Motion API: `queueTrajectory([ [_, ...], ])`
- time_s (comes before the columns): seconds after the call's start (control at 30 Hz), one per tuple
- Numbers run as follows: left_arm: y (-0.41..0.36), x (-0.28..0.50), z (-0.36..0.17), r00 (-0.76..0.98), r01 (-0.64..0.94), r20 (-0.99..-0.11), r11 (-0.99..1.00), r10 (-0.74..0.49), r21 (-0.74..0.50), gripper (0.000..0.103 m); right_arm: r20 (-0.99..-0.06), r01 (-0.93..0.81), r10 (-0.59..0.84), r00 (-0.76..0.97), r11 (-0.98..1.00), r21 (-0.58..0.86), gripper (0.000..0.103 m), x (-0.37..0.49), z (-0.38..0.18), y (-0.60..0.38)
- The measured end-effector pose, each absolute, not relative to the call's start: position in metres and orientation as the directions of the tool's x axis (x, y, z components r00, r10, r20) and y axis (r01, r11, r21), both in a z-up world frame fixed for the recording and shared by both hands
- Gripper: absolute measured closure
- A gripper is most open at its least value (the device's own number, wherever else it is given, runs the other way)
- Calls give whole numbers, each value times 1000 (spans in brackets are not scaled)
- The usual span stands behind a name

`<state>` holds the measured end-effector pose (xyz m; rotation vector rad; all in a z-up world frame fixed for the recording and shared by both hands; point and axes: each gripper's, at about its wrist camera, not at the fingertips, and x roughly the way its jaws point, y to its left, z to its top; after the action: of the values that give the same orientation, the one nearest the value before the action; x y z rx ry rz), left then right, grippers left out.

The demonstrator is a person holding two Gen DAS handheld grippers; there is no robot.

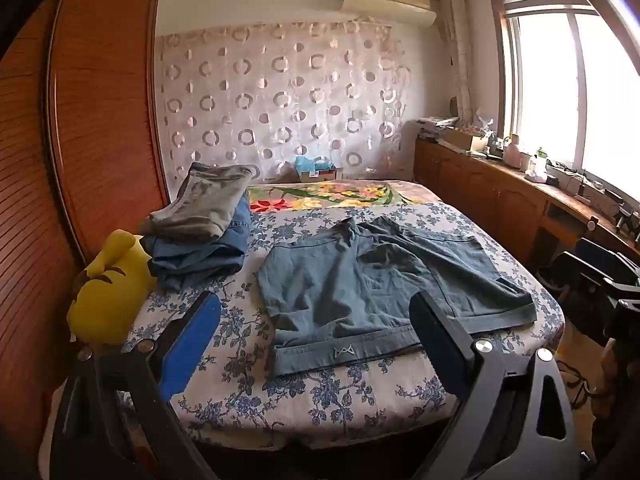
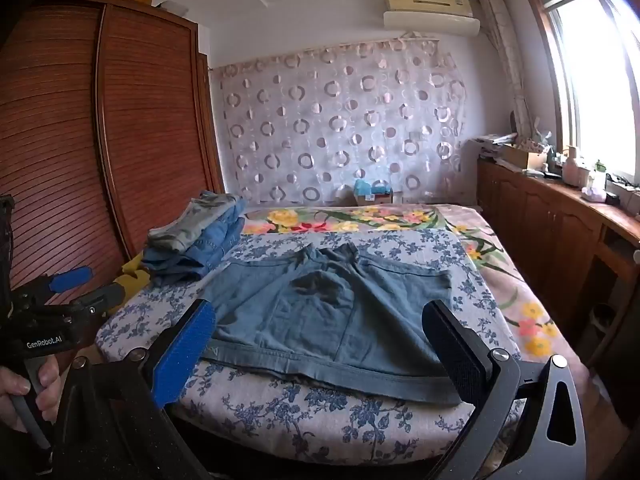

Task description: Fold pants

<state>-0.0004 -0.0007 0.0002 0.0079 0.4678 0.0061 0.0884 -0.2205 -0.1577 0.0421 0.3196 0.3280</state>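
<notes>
Nearest the lens in each wrist view, the jaws stand wide apart and hold nothing. The left gripper (image 1: 316, 344) hangs over the near edge of the bed (image 1: 320, 400), one blue pad and one black pad either side of the waistband. The right gripper (image 2: 320, 340) is posed the same way, above the near hem of the garment and clear of the cloth. In the right wrist view the left gripper appears again at the left margin, carried by a hand (image 2: 24, 392) wrapped round its handle.

The pants (image 1: 372, 284), a pair of blue-grey denim shorts, lie spread flat on the blue-flowered sheet (image 1: 248, 352) in the middle of the bed. The waistband runs along the near side, with a small pale emblem stitched on it; both short legs point toward the far wall. A darker patch shows near the crotch seam. The cloth is creased but not folded.

Left of the pants, and apart from them, sits a stack of folded clothes (image 1: 204, 228): a grey piece on top of blue denim pieces. A yellow plush toy (image 1: 112, 284) rests against the stack at the left edge of the bed, beside the wooden wardrobe (image 1: 92, 120).

Beyond the sheet a strip of bright floral bedding (image 1: 328, 194) crosses the bed. A cardboard box (image 1: 316, 172) with blue contents stands at the head, before a curtain with ring pattern (image 1: 280, 96). An air conditioner (image 1: 388, 0) is mounted above. Along the right wall a cluttered wooden desk (image 1: 500, 184) runs beneath the window (image 1: 560, 92).
</notes>
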Motion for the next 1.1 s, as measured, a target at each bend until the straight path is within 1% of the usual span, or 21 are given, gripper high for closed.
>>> queueTrajectory([
  [1.1,-3,-1,3,896,1,-444,1000,-1,-1,7,-292,-303,318,902,948,95,0,86,-157,-221],
])
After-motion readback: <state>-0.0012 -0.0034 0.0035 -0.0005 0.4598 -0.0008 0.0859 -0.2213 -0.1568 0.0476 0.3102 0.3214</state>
